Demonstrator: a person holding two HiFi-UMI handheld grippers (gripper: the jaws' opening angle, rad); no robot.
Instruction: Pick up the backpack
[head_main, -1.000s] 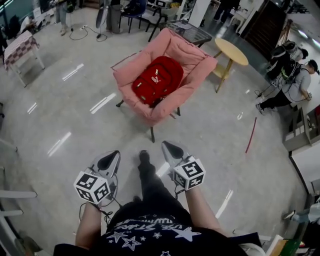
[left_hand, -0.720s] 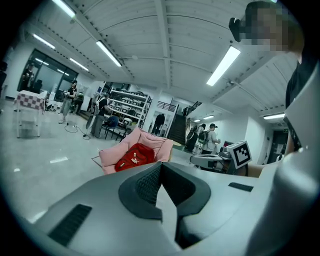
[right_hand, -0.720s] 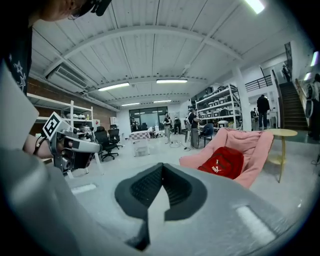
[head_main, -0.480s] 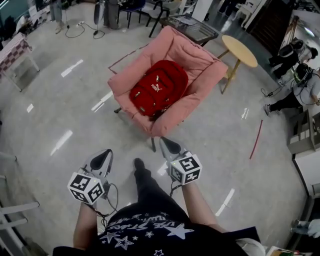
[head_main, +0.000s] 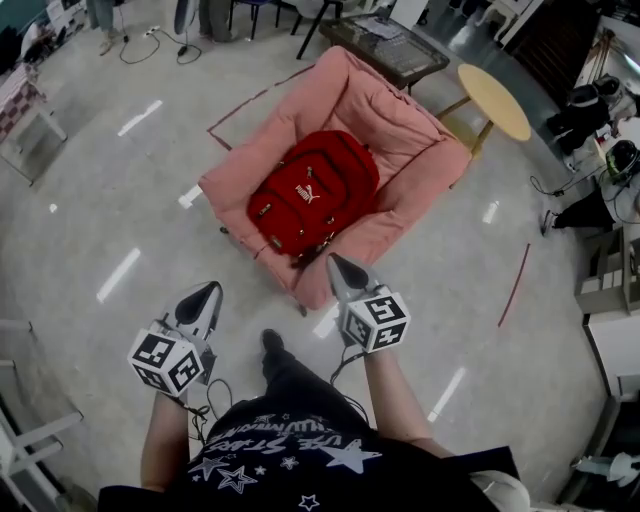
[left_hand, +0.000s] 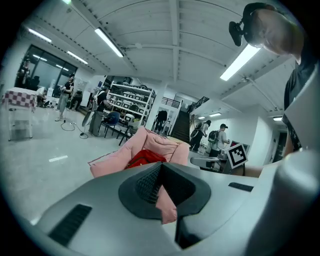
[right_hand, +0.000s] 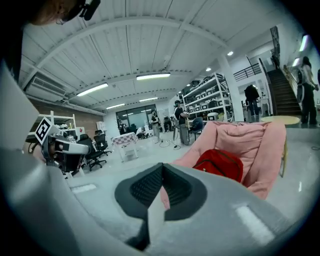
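A red backpack (head_main: 310, 192) lies on the seat of a pink cushioned armchair (head_main: 400, 120). It shows ahead in the left gripper view as the red backpack (left_hand: 145, 158) and in the right gripper view as the red backpack (right_hand: 220, 163). My left gripper (head_main: 207, 292) is shut and empty, down-left of the chair over the floor. My right gripper (head_main: 336, 263) is shut and empty too, its tip just short of the chair's front edge. Neither touches the backpack.
A round yellow side table (head_main: 496, 98) stands right of the chair, a dark glass-topped table (head_main: 385, 45) behind it. A red line (head_main: 515, 285) marks the floor at right. People stand at the far right (head_main: 600, 190) and the top left. A checkered table (head_main: 22, 95) is at left.
The chair and backpack have come nearer and lower in the head view as I walked toward them. Both grippers have stayed shut, and the right one now reaches the chair's front edge.
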